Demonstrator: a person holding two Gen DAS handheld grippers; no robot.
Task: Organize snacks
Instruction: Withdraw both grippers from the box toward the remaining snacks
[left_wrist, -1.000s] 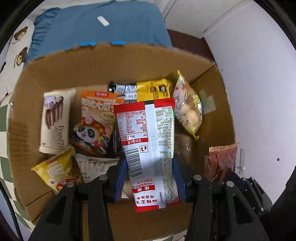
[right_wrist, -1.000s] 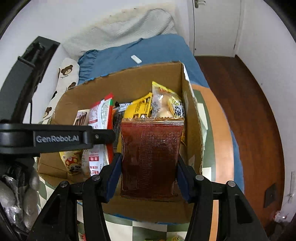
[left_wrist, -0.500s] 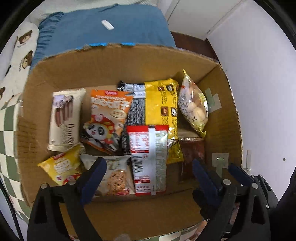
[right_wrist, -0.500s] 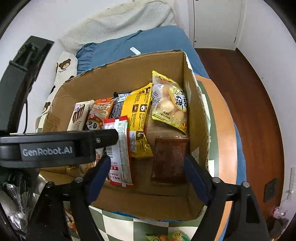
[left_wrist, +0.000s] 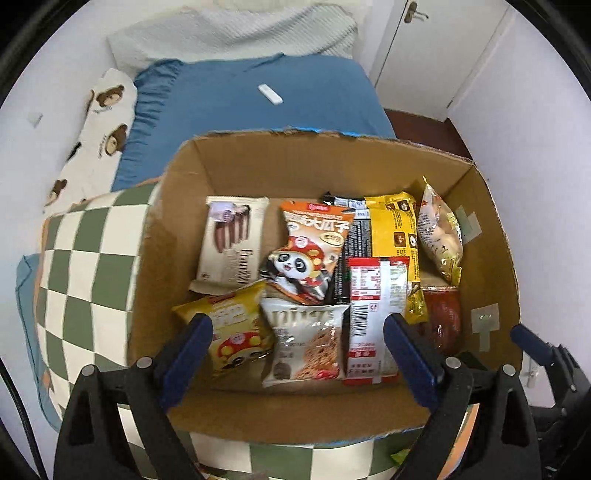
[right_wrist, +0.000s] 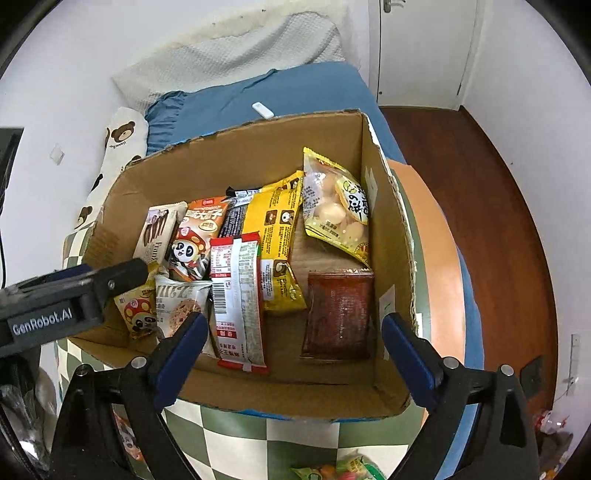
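A cardboard box (left_wrist: 236, 162) (right_wrist: 391, 236) stands on a checked cloth and holds several snack packs. The red-and-white packet (left_wrist: 375, 314) (right_wrist: 238, 295) lies flat near the front middle. The dark red packet (left_wrist: 443, 317) (right_wrist: 338, 314) lies at the front right of the box. My left gripper (left_wrist: 297, 338) is open and empty above the box's front edge. My right gripper (right_wrist: 291, 339) is open and empty, also over the front edge. The left gripper's body (right_wrist: 55, 299) shows at the left of the right wrist view.
In the box lie a panda pack (left_wrist: 310, 254), a yellow pack (left_wrist: 395, 236), a Franzzi wafer pack (left_wrist: 231, 243) and a bag of round biscuits (right_wrist: 338, 210). A blue cushion (left_wrist: 255, 110) lies behind the box. More snacks (right_wrist: 343, 469) lie on the checked cloth in front.
Both grippers opened and let go of their packets, which now lie in the box. Both grippers pulled back and up from the box.
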